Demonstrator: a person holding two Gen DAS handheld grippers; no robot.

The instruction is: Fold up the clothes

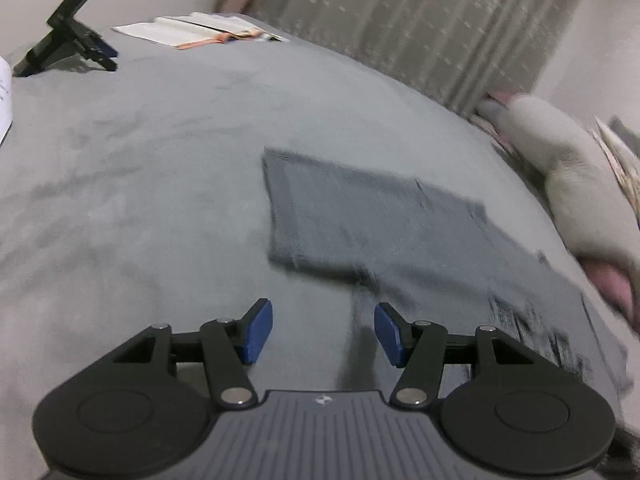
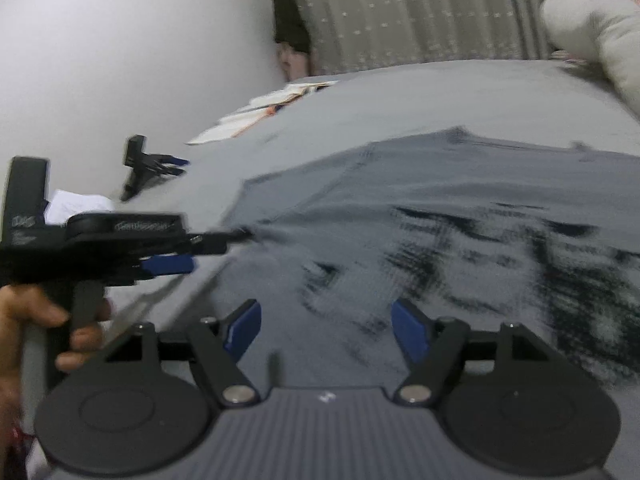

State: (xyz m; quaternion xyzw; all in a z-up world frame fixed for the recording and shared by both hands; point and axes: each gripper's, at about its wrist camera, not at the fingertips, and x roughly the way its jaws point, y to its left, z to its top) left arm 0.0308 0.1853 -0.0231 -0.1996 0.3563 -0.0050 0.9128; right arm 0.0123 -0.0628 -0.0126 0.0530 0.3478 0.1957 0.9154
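**Both grippers spread over T-shirt on bed**

Grey T-shirt with black chest print (image 2: 440, 240) lies flat mid-bed (image 1: 140, 168), right side cut off; print motion-blurred, unreadable. Left gripper (image 1: 323, 334) spread, empty, near the sleeve. Right gripper (image 2: 326, 334) spread above print. Gripper lettering illegible.

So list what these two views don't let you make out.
- Print on the grey T-shirt: motion blur, right wrist view.
- T-shirt's right side: cut by the frame edge, both views.
- Left gripper in the right wrist view: blurred, side-on; jaws unreadable there.
- Open books: too small.
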